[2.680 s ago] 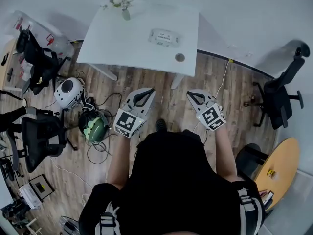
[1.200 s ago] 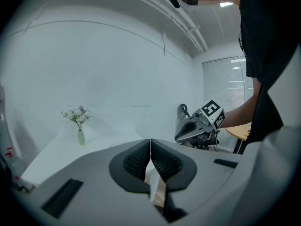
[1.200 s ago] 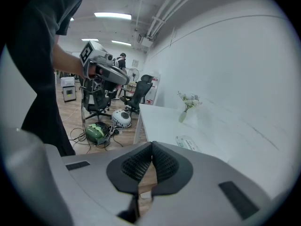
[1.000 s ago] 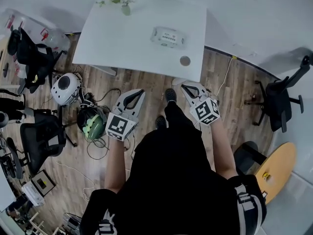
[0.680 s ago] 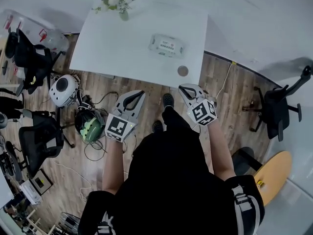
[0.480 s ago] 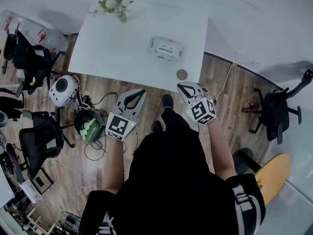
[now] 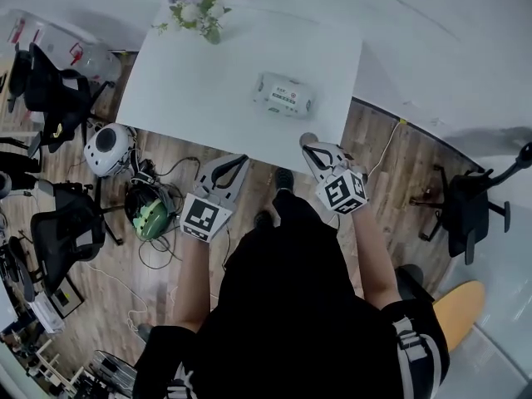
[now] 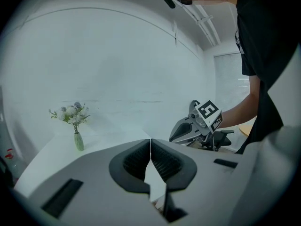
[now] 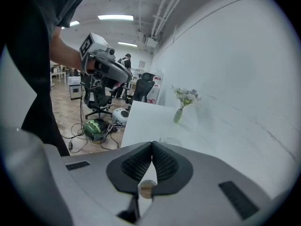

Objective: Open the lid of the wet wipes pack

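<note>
The wet wipes pack (image 7: 284, 95), white with a printed label, lies flat on the white table (image 7: 208, 81), right of its middle. In the right gripper view only a pale sliver of the pack (image 9: 170, 141) shows above my jaws. My left gripper (image 7: 240, 160) hovers over the floor just short of the table's front edge, jaws shut on nothing (image 8: 150, 141). My right gripper (image 7: 310, 150) is at the front edge, also shut and holding nothing (image 9: 152, 144). Both are well short of the pack.
A vase of flowers (image 7: 199, 7) stands at the table's far left corner. A small round disc (image 9: 147, 188) lies by the front edge under my right gripper. Office chairs (image 7: 62, 231), a green helmet (image 7: 152, 216) and cables crowd the floor at the left.
The person has stepped up to the table. Both grippers have come forward with them, and the right one now reaches the table's front edge. Both have stayed shut.
</note>
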Motion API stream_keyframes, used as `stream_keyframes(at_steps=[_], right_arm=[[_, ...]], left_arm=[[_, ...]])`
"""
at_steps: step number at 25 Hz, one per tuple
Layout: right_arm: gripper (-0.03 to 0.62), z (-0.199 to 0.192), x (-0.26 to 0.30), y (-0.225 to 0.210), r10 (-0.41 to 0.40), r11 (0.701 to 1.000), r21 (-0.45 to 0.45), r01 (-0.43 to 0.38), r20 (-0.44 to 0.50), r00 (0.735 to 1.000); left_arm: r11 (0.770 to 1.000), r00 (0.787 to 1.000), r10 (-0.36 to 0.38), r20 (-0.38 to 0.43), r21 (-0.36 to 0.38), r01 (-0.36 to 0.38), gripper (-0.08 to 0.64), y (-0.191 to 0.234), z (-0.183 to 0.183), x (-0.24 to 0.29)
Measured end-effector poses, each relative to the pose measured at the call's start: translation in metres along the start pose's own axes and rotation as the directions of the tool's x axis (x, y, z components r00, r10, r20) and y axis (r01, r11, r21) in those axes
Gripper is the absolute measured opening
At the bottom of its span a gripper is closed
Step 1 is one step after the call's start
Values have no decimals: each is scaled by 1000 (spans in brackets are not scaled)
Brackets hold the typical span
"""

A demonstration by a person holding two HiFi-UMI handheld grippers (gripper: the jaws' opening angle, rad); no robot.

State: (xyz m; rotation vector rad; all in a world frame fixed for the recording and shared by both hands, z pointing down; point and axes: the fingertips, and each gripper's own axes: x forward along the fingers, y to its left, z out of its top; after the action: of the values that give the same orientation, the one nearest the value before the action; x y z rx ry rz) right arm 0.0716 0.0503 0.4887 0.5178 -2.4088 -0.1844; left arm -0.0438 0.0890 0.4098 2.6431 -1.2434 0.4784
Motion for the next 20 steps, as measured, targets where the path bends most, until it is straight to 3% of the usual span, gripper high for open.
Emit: stream_keyframes(at_steps=[8,13,20], right_arm=[[17,5,12,-29,53,998,-28,-53,30,998],[17,0,14,-61,43,996,-84,-42,21,999],[17,17,16,-87,81,996,22,-85,140,987]], left_arm=[[999,998,52,-18,-6,-52,25,14,9,24],[997,997,72,-5,14,-71,25,23,21,50],[995,998,67,1,73,-67,25,28,35,76]])
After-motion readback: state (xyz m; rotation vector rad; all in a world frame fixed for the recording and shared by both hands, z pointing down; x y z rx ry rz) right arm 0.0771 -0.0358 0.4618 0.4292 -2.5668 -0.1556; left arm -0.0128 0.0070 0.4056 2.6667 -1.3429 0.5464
